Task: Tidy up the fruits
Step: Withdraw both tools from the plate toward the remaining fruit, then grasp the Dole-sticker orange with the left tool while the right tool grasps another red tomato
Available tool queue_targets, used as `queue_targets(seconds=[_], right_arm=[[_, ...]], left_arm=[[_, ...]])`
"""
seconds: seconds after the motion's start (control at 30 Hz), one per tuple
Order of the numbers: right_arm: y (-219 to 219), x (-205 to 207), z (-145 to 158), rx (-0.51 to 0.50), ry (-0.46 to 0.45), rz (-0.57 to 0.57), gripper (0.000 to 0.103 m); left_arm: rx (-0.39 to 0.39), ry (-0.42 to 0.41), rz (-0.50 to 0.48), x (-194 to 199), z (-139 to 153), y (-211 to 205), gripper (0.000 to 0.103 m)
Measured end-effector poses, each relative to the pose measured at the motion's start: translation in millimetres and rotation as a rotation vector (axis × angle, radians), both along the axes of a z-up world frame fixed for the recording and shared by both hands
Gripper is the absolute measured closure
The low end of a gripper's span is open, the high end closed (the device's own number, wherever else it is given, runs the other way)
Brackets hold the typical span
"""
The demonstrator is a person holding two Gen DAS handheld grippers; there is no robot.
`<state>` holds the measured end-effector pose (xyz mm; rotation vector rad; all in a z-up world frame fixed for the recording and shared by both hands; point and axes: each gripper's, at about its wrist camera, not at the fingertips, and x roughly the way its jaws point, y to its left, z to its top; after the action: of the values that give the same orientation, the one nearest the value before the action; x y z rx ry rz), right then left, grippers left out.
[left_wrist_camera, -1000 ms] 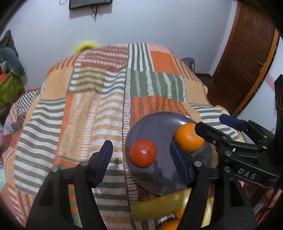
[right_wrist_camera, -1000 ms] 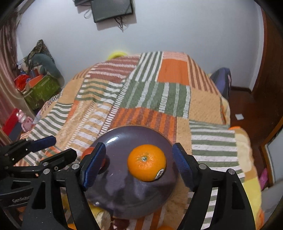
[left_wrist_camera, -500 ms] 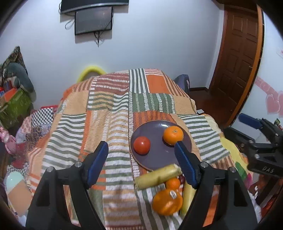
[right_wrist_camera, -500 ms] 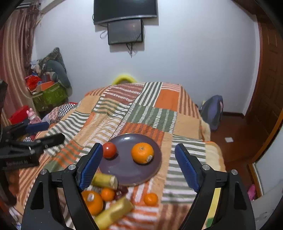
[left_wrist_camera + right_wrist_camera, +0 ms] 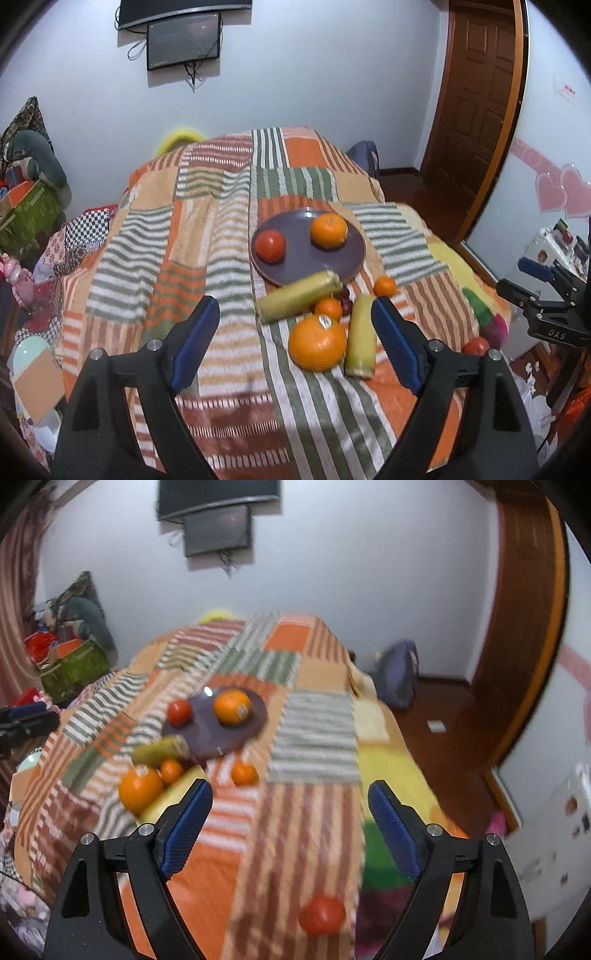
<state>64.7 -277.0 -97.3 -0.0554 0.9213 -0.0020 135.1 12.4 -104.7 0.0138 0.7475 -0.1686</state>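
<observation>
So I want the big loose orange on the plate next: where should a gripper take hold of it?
Grip the large orange across its widest middle, coming from above. It is round and sits stickered top up; a small orange and a yellow cylinder crowd its far and right sides, so close left-right only if the pads clear that cylinder.

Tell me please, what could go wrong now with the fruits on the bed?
1. The red tomato lies alone near the blanket's edge; it may roll off.
2. The plate rests on soft bedding, so its orange and tomato could roll if the bed is pressed.
3. One yellow roll leans on the plate rim and may shift it.
</observation>
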Motion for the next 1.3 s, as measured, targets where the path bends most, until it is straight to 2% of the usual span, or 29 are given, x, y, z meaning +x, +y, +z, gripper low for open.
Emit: queue_targets(seconds=[0.1, 0.3, 0.43, 0.6, 0.77, 0.83, 0.97, 1.3], right_arm=[[-10, -12, -14, -0.013, 0.045, -0.031, 0.019], [-25, -22, -46, -0.007, 0.144, -0.071, 0.019], [-34, -28, -66, 0.039, 0.198, -0.096, 0.019], [-37, -36, -86, 0.051, 0.269, -0.108, 0.020], [-40, -40, -102, 0.049, 0.324, -0.109, 0.034], [-43, -41, -107, 0.067, 0.347, -0.115, 0.045], [-45, -42, -107, 0.079, 0.346, -0.109, 0.056], [-33, -19, -82, 0.097, 0.260, -0.064, 0.059]], left_arm=[[0.001, 0.029, 0.007, -4, -12, -2, 0.018], [-0.052, 0.137, 0.026, -4, -47, -1, 0.018], [-0.044, 0.175, 0.031, -5, -62, 0, 0.018], [-0.040, 0.208, 0.036, -5, -75, 1, 0.018], [-0.050, 0.224, 0.038, 0, -82, 1, 0.018], [-0.046, 0.228, 0.036, 2, -84, 1, 0.018], [-0.044, 0.226, 0.035, 5, -84, 1, 0.018], [-0.048, 0.225, 0.033, 23, -86, -5, 0.018]])
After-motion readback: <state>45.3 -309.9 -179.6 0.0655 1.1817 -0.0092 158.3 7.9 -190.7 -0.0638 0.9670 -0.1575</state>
